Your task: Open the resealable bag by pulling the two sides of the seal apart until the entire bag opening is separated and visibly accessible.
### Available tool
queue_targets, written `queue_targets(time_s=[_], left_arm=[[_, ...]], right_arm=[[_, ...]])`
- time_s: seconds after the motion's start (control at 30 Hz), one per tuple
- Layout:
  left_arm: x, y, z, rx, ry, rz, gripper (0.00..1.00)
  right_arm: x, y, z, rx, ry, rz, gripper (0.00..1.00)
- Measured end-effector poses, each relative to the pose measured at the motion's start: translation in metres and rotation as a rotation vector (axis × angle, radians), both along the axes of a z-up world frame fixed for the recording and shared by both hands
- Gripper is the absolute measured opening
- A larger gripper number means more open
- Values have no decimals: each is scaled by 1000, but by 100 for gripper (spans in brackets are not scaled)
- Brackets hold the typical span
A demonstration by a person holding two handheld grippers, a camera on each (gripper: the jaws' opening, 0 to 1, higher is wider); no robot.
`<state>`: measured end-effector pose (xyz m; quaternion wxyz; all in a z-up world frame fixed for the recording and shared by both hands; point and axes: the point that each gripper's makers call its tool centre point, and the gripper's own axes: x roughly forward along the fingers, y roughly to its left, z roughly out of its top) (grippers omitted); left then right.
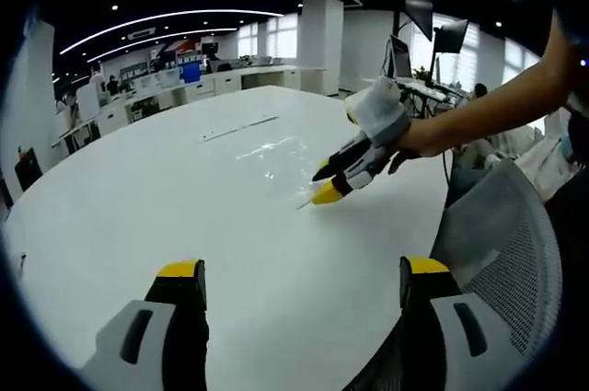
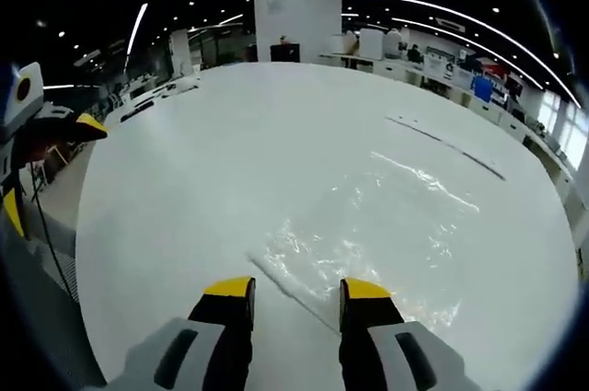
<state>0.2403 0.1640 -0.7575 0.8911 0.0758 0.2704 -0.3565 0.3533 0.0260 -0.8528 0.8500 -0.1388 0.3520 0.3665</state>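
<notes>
While left tongs [image 1: 299, 285] gape wide, holding nothing | right tongs [image 2: 296, 292] part-open astride bag [image 2: 368, 235] seal edge

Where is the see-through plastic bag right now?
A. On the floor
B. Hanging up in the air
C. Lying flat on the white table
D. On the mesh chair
C: the clear crinkly plastic bag lies flat on the round white table, just ahead of the right gripper and its yellow-tipped fingers.

The worktop [image 2: 230, 152] is plain white; the resealable bag [image 2: 386, 235] is clear and glossy. Each gripper [image 1: 294, 281] is grey and black with yellow tips.
</notes>
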Motion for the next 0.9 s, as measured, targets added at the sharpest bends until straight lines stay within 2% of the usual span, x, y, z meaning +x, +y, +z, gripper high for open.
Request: queue_targets(time_s=[0.3, 0.53, 0.67, 0.9], left_arm=[[-5, -3, -3, 11, 14, -31, 82], [-7, -4, -7, 17, 27, -43, 81], [-10, -7, -8, 18, 32, -58, 80], [-11, -9, -8, 20, 33, -66, 80]], right_arm=[[-1, 1, -6, -43, -15, 43, 26], [-5, 2, -5, -64, -30, 61, 13], [-12, 9, -5, -66, -40, 102, 6], [-22, 16, -6, -77, -49, 182, 2]])
